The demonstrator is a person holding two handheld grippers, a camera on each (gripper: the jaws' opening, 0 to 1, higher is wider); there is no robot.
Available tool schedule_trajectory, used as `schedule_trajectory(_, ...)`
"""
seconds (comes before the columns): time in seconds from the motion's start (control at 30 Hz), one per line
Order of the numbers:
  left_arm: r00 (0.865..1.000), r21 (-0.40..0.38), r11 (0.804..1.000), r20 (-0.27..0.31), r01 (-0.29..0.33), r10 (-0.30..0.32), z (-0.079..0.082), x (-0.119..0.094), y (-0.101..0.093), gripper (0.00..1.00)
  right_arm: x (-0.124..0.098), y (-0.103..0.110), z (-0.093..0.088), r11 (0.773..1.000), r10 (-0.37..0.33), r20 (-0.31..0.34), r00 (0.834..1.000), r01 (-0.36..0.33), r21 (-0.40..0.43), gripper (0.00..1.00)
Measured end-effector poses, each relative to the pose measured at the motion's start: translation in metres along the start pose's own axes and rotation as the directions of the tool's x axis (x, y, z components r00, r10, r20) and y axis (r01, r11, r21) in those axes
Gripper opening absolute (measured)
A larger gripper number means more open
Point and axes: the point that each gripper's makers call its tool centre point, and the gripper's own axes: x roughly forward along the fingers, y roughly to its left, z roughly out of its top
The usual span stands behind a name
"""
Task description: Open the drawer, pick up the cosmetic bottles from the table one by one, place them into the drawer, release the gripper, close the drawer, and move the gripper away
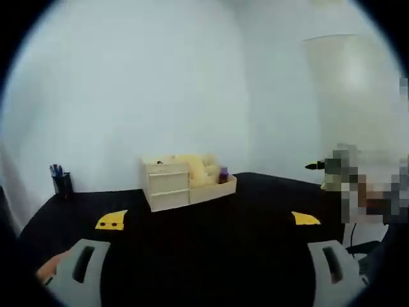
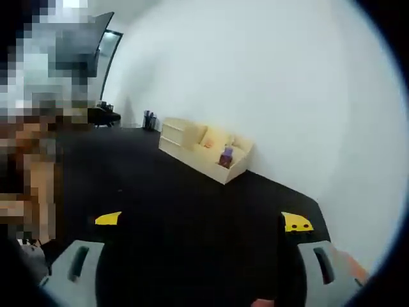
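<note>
— Wooden organizer (image 1: 185, 181) far across black table (image 1: 211, 243), long axis crosswise, drawers (image 1: 167, 185) shut, purple bottle (image 2: 226, 155) upright inside.
— Left gripper (image 1: 204, 268) and right gripper (image 2: 198, 265) well short, both spread wide, empty.

Left gripper (image 1: 204, 268): two pale grey jaws, each with a dark elongated slot in its face and a yellow tip; the left tip carries two small dark dots. Right gripper (image 2: 201, 262): same pale grey jaws, dark slots, yellow tips; two dark dots on the right tip.
</note>
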Motion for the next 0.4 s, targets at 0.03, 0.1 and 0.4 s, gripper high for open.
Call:
schedule_trajectory(0.03,1.000,-0.004,1.000,0.001,-0.003,0.003,-0.002,0.000,0.002,0.96,0.001,0.000,-0.002,1.000,0.000,-0.002,1.000,0.000,0.002,0.92)
schedule_trajectory(0.1,1.000,-0.009,1.000,-0.003,-0.008,0.008,-0.006,0.000,0.004,0.96,0.003,-0.002,-0.005,1.000,0.000,-0.005,1.000,0.000,0.006,0.92)
schedule_trajectory(0.4,1.000,-0.022,1.000,-0.013,0.001,-0.001,-0.019,0.007,0.008,0.96,0.007,-0.010,-0.013,0.999,-0.012,-0.002,1.000,0.012,0.032,0.92)
